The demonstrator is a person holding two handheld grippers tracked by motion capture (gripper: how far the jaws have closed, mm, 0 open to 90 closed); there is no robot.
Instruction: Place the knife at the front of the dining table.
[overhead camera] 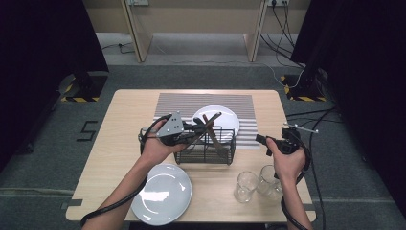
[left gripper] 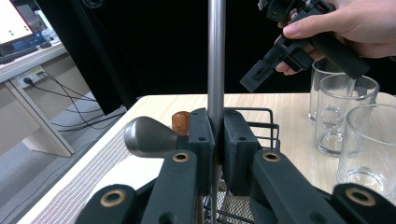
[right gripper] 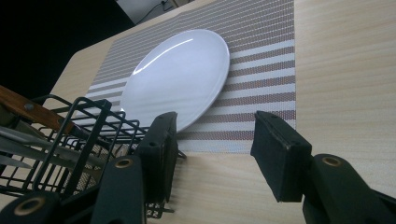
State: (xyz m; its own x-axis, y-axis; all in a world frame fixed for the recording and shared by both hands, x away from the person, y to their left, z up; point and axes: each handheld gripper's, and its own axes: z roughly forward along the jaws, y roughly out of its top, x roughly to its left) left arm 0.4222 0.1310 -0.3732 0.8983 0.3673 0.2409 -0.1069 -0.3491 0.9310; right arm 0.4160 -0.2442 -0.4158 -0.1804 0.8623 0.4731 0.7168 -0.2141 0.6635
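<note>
Above the black wire basket [overhead camera: 206,146] at the middle of the tabletop [overhead camera: 119,115], the left gripper [overhead camera: 184,130] has its fingers [left gripper: 201,140] pressed onto a slim steel utensil handle [left gripper: 216,60], pinching it with no gap at either side. In the left gripper view the handle runs straight up from between the pads, its long axis square to the fingers' reach, and its lower end drops out of sight toward the basket mesh below. A rounded dark utensil end [left gripper: 147,136] and a brown wooden handle [left gripper: 180,121] lie just beside the left finger, inside the basket.

The right gripper [overhead camera: 282,143] hangs well apart, off the basket's right end, above two drinking glasses [overhead camera: 258,184]; its fingers [right gripper: 161,149] are spread with nothing between them, and they look across the basket corner toward the white plate [right gripper: 177,77] on the striped placemat [right gripper: 261,60]. A second plate [overhead camera: 163,194] lies at the near edge by the left forearm.

The left hand is much the nearer, and I judge that lifting the handle along its own axis would clear the basket rim.
</note>
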